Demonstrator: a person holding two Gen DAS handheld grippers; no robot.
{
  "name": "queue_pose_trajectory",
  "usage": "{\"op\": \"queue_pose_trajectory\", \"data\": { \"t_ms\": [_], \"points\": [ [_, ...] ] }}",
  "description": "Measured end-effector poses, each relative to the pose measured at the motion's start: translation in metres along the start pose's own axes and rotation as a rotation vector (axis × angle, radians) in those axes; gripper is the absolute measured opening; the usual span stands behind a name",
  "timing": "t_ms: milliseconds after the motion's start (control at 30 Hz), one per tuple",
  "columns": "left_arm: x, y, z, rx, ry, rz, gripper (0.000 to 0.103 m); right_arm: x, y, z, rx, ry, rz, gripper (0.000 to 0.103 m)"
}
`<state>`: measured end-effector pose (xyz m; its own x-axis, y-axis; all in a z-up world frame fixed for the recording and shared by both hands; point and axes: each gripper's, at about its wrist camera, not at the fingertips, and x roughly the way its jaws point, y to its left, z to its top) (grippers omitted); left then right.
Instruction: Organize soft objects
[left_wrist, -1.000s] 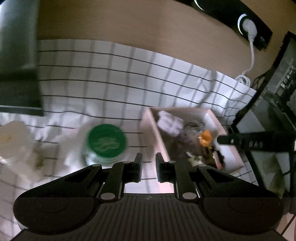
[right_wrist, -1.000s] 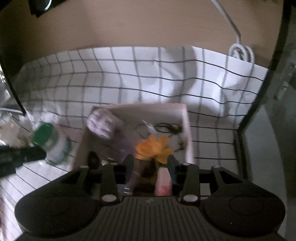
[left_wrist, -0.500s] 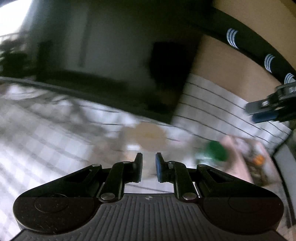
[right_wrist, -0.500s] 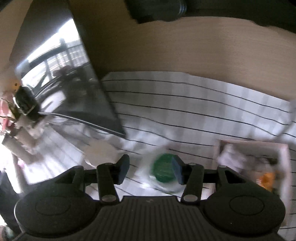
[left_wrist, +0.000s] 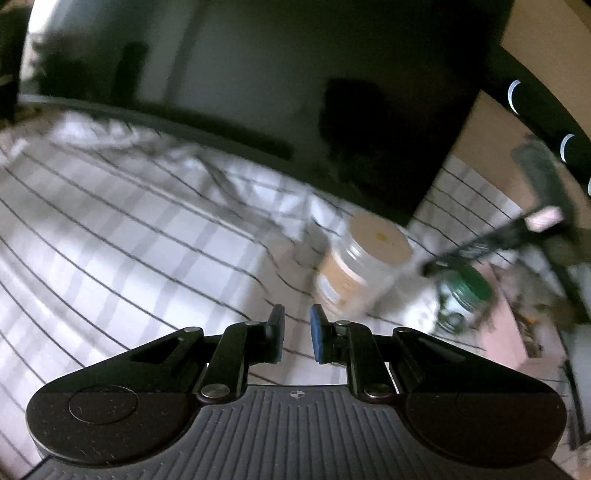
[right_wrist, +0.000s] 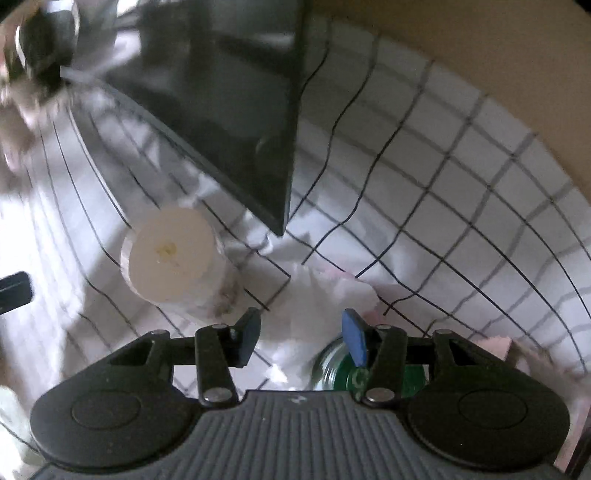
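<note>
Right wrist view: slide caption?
Open right gripper above white cloth, between cream-lidded jar and green-lidded jar.

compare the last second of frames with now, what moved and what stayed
Both grippers swung away from the pink box toward the jars. The right gripper, whose jaws have just been opening, now hovers by the green-lidded jar. The left gripper stayed narrow and empty. Nothing was grasped; the jars stayed put.

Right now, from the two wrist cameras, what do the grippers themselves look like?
The left gripper and the right gripper look alike: matte black, each with two slim hinged fingers faced with blue pads. Silver rivets pin the linkages. Behind them lies a wide grey ribbed plate with a rounded black lobe carrying a round disc on either side. No cables, sleeves or hands show.
</note>
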<state>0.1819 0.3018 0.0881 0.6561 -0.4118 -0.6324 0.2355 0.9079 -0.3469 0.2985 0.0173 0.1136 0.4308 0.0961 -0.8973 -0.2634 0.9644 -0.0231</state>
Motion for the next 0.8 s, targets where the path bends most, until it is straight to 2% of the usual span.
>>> {"op": "queue_pose_trajectory", "data": {
  "t_ms": [100, 200, 233, 267, 333, 400, 467, 533, 700, 767, 800],
  "points": [
    [0.018, -0.012, -0.015, -0.010, 0.033, -0.040, 0.016, 0.027, 0.002, 0.005, -0.041, 0.028, -0.041, 0.049],
    [0.037, -0.030, -0.022, 0.011, 0.075, -0.071, 0.016, 0.045, -0.007, 0.008, -0.003, 0.054, -0.056, 0.049],
    [0.041, -0.036, -0.023, 0.021, 0.084, -0.083, 0.016, 0.049, -0.009, 0.008, 0.007, 0.059, -0.053, 0.045],
    [0.045, -0.040, -0.024, 0.033, 0.090, -0.097, 0.016, 0.053, -0.009, 0.008, 0.008, 0.056, -0.050, 0.031],
    [0.048, -0.046, -0.025, 0.042, 0.094, -0.114, 0.016, 0.055, -0.007, 0.007, -0.019, 0.042, -0.031, 0.016],
    [0.049, -0.046, -0.026, 0.041, 0.097, -0.119, 0.016, 0.050, -0.001, 0.005, -0.057, 0.020, -0.013, 0.009],
    [0.049, -0.041, -0.025, 0.037, 0.097, -0.120, 0.016, 0.041, 0.002, -0.001, -0.048, 0.004, 0.029, 0.006],
    [0.051, -0.034, -0.025, 0.022, 0.099, -0.112, 0.016, 0.030, 0.004, -0.010, -0.019, 0.007, 0.106, 0.005],
    [0.059, -0.026, -0.027, 0.003, 0.120, -0.117, 0.016, 0.007, 0.012, -0.049, 0.029, 0.060, 0.302, 0.005],
    [0.062, -0.028, -0.029, 0.003, 0.131, -0.124, 0.016, -0.005, 0.014, -0.059, 0.015, 0.041, 0.330, 0.005],
    [0.064, -0.030, -0.030, 0.001, 0.137, -0.120, 0.016, -0.014, 0.014, -0.062, -0.010, 0.006, 0.291, 0.006]
  ]
}}
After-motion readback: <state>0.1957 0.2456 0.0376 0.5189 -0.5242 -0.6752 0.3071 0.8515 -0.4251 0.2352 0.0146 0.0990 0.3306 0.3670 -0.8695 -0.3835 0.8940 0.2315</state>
